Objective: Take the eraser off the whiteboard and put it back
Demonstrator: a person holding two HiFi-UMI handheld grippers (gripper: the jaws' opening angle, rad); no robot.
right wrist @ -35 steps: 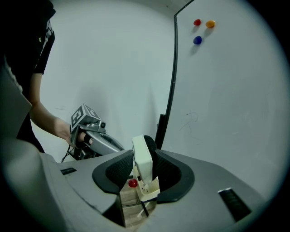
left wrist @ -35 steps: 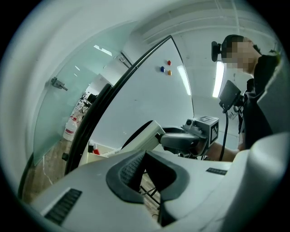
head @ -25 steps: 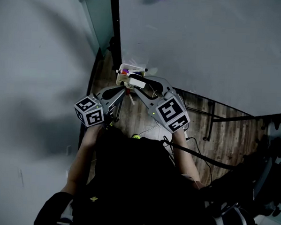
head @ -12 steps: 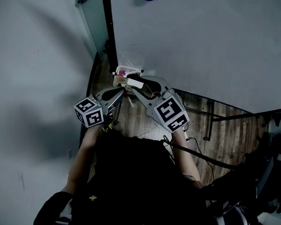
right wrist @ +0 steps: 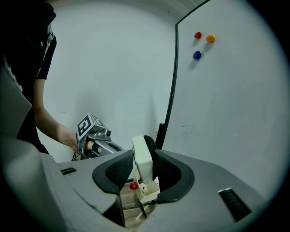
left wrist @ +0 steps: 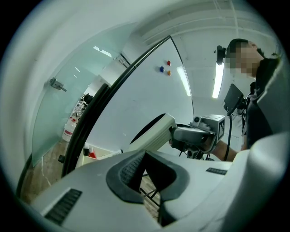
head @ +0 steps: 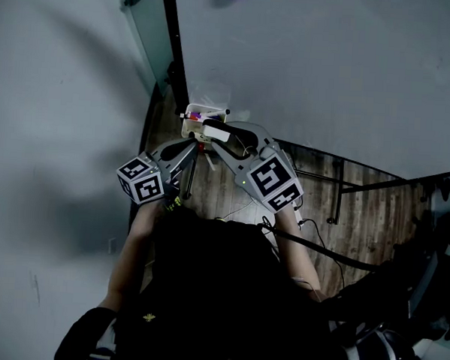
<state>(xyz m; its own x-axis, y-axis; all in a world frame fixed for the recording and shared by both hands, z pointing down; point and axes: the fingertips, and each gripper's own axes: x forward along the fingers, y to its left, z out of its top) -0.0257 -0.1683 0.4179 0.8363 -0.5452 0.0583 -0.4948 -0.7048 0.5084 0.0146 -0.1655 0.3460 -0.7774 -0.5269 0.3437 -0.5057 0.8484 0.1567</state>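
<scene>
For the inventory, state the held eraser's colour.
Cream eraser with black felt side; best in the left gripper view.

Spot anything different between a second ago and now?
Nothing in the scene visibly changed. The right gripper is still shut on the eraser near the marker tray. The left gripper stays beside it, empty, jaws together. Only the head view's framing drifted slightly.

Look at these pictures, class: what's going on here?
A person stands at the whiteboard with a gripper in each hand. The right gripper is clamped on the eraser, held clear of the board near the marker tray. The left gripper, beside it, holds nothing.
</scene>
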